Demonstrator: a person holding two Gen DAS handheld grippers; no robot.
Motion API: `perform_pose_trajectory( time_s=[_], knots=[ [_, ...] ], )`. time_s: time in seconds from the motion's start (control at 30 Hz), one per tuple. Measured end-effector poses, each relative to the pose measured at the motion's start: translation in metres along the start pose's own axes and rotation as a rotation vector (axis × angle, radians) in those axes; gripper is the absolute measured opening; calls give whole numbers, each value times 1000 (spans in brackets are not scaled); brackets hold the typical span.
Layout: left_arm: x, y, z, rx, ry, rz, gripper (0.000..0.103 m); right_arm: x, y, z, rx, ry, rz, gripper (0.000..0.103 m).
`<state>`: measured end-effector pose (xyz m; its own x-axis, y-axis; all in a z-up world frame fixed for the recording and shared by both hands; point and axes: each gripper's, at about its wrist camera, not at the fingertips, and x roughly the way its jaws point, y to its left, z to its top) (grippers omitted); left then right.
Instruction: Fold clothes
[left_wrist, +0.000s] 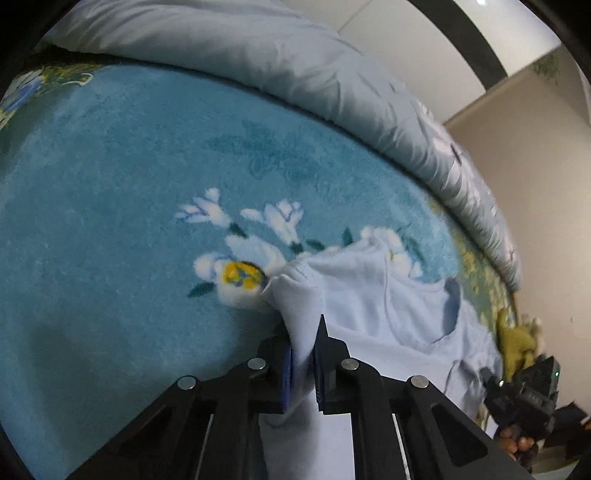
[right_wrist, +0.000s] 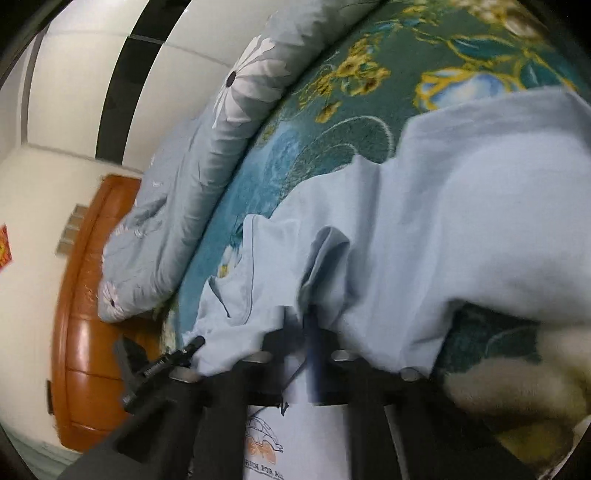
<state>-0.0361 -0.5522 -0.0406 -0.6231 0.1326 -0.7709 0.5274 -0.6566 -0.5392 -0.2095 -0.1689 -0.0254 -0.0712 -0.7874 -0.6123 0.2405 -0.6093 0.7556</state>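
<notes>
Folding has barely begun: light-blue T-shirt (left_wrist: 373, 295) lies rumpled on the teal floral blanket (left_wrist: 110, 184). Left gripper (left_wrist: 303, 354) and right gripper (right_wrist: 310, 332) each clamp a fabric edge; every fold remains.

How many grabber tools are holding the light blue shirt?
2. The left gripper pinches a bunched edge of the shirt; the right gripper clamps another fold nearby.
</notes>
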Motion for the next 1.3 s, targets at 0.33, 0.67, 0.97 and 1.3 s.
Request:
perform_pose_trajectory(
  time_s=[0.33,0.67,0.97,1.3],
  knots=[
    [-10,22,11,-20,-36,-4,9,-33,-1,-5,-324,43,-239,2],
    [-14,35,0,-97,7,-12,33,-30,11,-18,-404,14,-324,10],
    [-103,1,-72,93,-138,180,55,-148,-9,-76,-488,-111,-438,35],
    [-140,-19,-203,78,-171,-33,65,-199,-68,-138,-433,-136,-548,44]
  ],
)
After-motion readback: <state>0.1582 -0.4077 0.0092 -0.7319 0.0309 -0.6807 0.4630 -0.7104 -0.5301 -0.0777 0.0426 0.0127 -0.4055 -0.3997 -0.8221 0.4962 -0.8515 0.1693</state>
